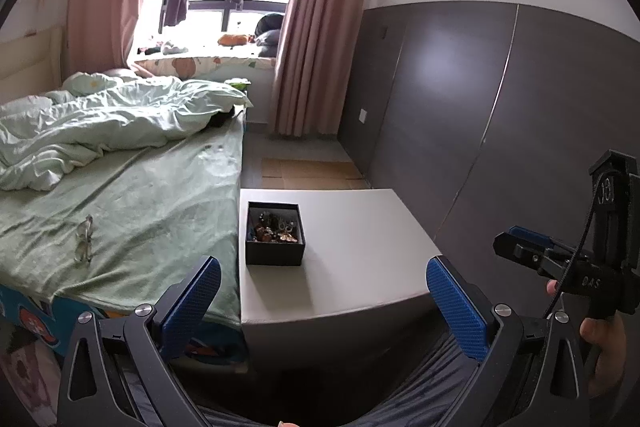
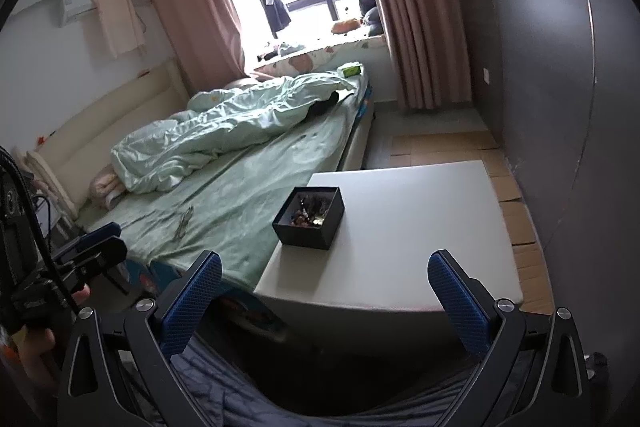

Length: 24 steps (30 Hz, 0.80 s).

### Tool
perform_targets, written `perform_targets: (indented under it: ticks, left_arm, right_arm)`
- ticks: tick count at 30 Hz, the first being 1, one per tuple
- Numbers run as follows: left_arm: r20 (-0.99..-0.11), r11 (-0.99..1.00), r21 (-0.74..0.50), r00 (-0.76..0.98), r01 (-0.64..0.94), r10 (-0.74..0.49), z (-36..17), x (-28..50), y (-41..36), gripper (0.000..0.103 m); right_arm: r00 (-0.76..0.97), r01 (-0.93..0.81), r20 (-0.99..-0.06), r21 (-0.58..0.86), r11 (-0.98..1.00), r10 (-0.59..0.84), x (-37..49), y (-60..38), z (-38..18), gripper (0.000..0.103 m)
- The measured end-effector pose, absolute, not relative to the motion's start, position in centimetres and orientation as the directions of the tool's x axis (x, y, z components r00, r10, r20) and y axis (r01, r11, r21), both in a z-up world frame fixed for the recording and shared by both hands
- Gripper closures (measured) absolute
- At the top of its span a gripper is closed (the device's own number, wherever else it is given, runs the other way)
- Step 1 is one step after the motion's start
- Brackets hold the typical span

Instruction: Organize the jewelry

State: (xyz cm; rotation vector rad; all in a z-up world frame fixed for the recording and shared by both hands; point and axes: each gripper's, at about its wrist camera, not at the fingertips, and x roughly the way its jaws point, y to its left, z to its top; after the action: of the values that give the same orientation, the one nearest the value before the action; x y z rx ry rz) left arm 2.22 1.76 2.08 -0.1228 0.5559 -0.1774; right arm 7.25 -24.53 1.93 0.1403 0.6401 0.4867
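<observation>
A small black open box point(image 1: 274, 235) filled with mixed jewelry stands on a white table point(image 1: 360, 251) next to the bed. It also shows in the right wrist view point(image 2: 309, 223). My left gripper point(image 1: 323, 291) is open and empty, held back from the table's near edge. My right gripper point(image 2: 325, 285) is open and empty, also short of the table point(image 2: 420, 227). The right gripper appears at the far right of the left wrist view point(image 1: 520, 247). A pair of glasses point(image 1: 84, 241) lies on the green sheet and shows in the right wrist view point(image 2: 183, 223).
A bed point(image 1: 120, 195) with a green sheet and a crumpled duvet point(image 1: 100, 123) lies left of the table. A dark grey wardrobe wall point(image 1: 500, 115) runs along the right. Cardboard sheets point(image 1: 312, 173) cover the floor beyond the table. Pink curtains point(image 1: 312, 27) frame the window.
</observation>
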Motion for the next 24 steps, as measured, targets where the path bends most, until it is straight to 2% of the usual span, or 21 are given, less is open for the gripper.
perform_targets:
  ticks: [24]
  left_arm:
    - [-0.528, 0.986, -0.141, 0.835, 0.092, -0.154, 2.1, 1.1, 1.9, 0.0]
  right_arm:
    - [0.711, -0.371, -0.531, 0.273, 0.887, 0.461, 6.4, -25.7, 1.5, 0.0]
